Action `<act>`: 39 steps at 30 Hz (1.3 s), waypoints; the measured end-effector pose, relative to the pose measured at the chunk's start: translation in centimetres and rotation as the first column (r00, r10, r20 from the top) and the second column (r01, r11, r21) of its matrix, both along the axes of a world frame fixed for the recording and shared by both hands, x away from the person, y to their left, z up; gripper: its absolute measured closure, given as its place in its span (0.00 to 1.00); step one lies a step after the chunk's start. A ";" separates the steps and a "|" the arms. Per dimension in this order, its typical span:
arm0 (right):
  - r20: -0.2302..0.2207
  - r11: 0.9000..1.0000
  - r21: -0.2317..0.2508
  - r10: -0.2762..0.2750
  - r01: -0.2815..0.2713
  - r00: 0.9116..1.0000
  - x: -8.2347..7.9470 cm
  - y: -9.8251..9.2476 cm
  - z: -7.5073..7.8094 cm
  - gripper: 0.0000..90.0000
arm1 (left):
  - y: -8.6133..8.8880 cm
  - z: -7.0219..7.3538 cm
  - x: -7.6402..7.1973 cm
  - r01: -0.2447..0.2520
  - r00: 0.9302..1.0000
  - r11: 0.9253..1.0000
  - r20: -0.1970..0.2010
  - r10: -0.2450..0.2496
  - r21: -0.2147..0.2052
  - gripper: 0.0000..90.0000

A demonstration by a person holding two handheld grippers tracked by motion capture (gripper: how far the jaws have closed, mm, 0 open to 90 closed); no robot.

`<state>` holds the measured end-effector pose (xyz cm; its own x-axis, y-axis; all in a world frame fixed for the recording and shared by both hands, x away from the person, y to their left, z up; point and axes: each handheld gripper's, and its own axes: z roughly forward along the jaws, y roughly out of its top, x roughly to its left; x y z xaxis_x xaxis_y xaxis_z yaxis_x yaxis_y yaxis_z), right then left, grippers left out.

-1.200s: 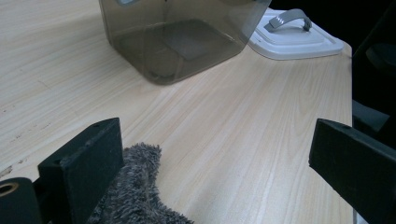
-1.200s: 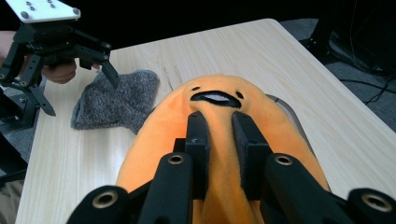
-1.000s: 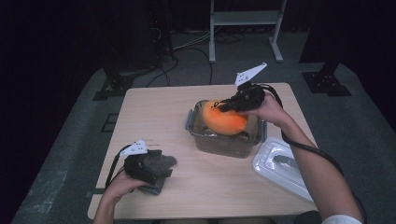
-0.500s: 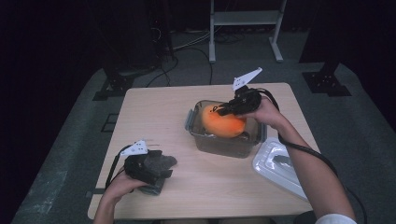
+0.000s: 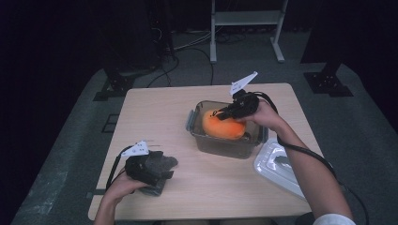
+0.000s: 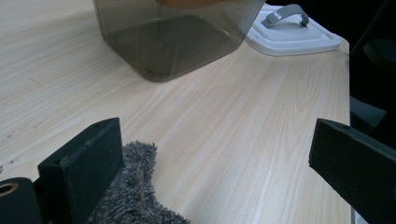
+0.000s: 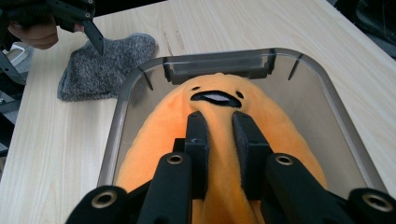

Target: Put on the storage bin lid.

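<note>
Standing on the desk [image 5: 155, 112], the tub [image 5: 197, 123] holds the orange plush [image 5: 223, 127], pinched by the closed right claw [image 7: 219, 135]. Its lid [image 5: 277, 164] lies just beside. The left claw [image 6: 210, 154] rests wide open on the grey sock [image 5: 162, 164].

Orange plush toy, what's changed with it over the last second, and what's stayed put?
The right gripper, shut on a pinch of the orange plush toy, has lowered it deeper into the clear container. Nothing was let go. The left gripper stays open by the grey sock, and the white lid stays at the table's right edge.
</note>
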<state>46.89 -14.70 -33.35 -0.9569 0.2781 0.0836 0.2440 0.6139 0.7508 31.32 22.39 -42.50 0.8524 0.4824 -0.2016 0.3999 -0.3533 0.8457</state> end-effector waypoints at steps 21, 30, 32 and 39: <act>-0.022 0.999 -0.043 0.004 -0.005 1.000 0.5 0.9 -1.3 0.85 | 0.1 -0.1 0.0 -0.001 1.000 1.000 -0.003 0.001 0.004 0.03; -0.037 0.998 -0.055 0.003 -0.005 0.999 0.5 1.0 -1.7 0.84 | 0.1 -0.1 0.0 -0.002 1.000 1.000 -0.004 0.002 0.004 0.03; -0.041 0.998 -0.058 0.000 -0.002 0.999 0.6 1.1 -1.8 0.84 | 0.1 -0.1 0.0 0.000 1.000 1.000 -0.005 0.000 0.005 0.03; -0.047 0.997 -0.080 0.009 -0.013 0.999 0.6 1.5 -2.3 0.84 | 0.1 0.0 0.0 0.000 1.000 1.000 -0.003 0.000 0.005 0.03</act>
<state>47.51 -13.20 -35.61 -0.9554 0.2754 0.1061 0.2707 0.6743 0.6871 31.34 22.51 -42.53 0.8521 0.4831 -0.2015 0.4020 -0.3576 0.8429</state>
